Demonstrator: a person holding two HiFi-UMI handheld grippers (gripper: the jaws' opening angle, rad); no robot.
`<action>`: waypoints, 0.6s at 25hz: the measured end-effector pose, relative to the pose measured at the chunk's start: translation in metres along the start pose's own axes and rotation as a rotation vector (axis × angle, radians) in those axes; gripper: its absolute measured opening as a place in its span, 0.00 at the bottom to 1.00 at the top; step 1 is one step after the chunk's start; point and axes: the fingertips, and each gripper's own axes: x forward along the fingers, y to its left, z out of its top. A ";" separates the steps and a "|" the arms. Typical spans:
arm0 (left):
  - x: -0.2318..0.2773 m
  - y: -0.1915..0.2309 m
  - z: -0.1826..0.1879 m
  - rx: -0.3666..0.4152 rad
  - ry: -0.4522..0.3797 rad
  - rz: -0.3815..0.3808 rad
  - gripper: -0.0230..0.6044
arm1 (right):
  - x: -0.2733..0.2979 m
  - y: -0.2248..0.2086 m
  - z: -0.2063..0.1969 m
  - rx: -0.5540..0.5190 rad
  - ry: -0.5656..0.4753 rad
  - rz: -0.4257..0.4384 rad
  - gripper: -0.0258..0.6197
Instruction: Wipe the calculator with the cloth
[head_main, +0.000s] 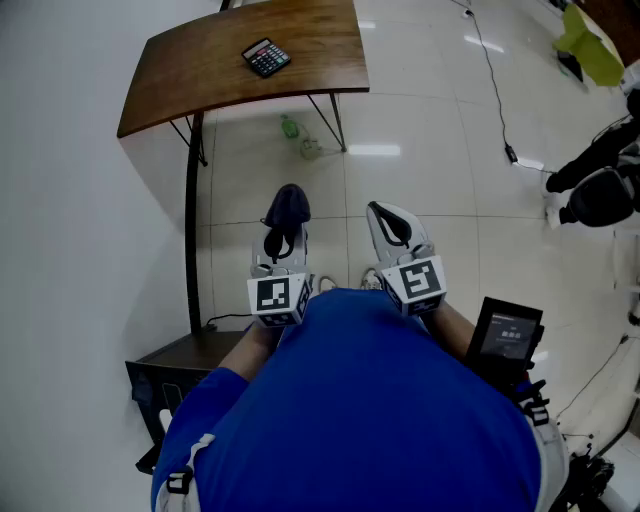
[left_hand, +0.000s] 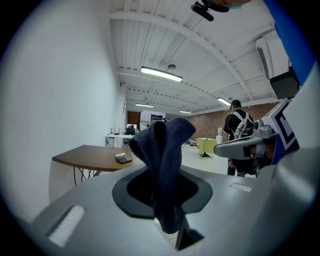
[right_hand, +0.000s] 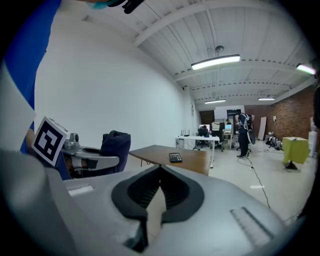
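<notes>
I count two claws: left claw (head_main: 283, 232) clamped on one dark cloth (head_main: 288, 203), right claw (head_main: 390, 222) pressed together, holding nothing. One calculator (head_main: 266, 57) lies on the wooden surface (head_main: 200, 70), well apart from both.

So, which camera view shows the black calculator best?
The head view: the small black calculator lies on the brown wooden table, key face seen from above. Both gripper views show it only small, distant and nearly edge-on.

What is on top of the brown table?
Only a calculator lies on the table. Its far edge runs out of the head view, and the calculator hides the wood beneath it.
</notes>
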 end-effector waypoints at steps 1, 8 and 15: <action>-0.001 0.003 0.000 -0.001 0.003 0.000 0.14 | 0.000 0.001 -0.003 0.002 0.007 -0.004 0.04; -0.005 0.019 0.010 0.004 0.008 0.005 0.14 | 0.009 0.012 0.005 0.003 0.015 0.002 0.04; -0.014 0.031 0.015 -0.024 0.023 0.029 0.14 | 0.015 0.020 0.008 0.018 0.019 0.006 0.04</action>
